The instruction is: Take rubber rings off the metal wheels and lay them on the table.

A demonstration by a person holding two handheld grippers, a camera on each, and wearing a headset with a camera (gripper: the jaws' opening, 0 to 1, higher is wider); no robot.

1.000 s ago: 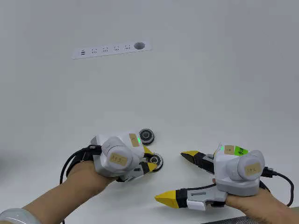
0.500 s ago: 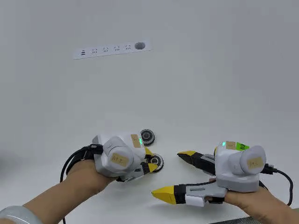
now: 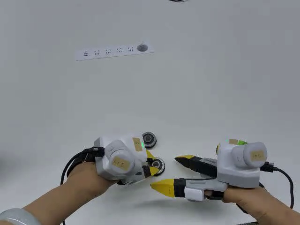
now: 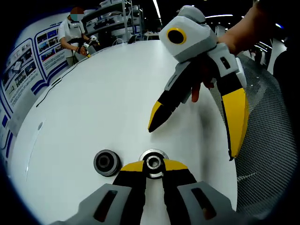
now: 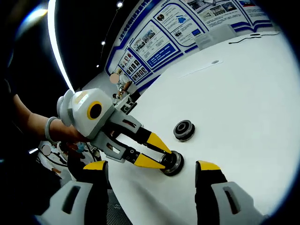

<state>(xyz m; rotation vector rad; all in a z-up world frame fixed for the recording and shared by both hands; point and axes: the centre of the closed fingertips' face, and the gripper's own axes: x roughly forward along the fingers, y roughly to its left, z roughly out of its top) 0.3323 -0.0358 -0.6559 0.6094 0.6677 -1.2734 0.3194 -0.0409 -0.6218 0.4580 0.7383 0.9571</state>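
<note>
One wheel [image 4: 153,162] sits pinched in left tongs [image 3: 151,161]; right tongs [image 3: 168,172] gape.

Table [image 3: 211,84] plain white, w/ a white power strip [image 3: 115,50] at 11 o'clock. Left gripper [image 3: 151,162] and right gripper [image 3: 166,172] — light grey bodies, black jaws, yellow tips, tan stickers, green light each. Near wheel [image 3: 157,164] & far wheel [image 3: 149,139]: dark rims, silver hubs. Cables [image 3: 69,165] black.

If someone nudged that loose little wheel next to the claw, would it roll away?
Probably not: the loose wheel lies flat on the table, so it would likely slide. It looks metal, so it is probably stiff and heavy for its size.
</note>
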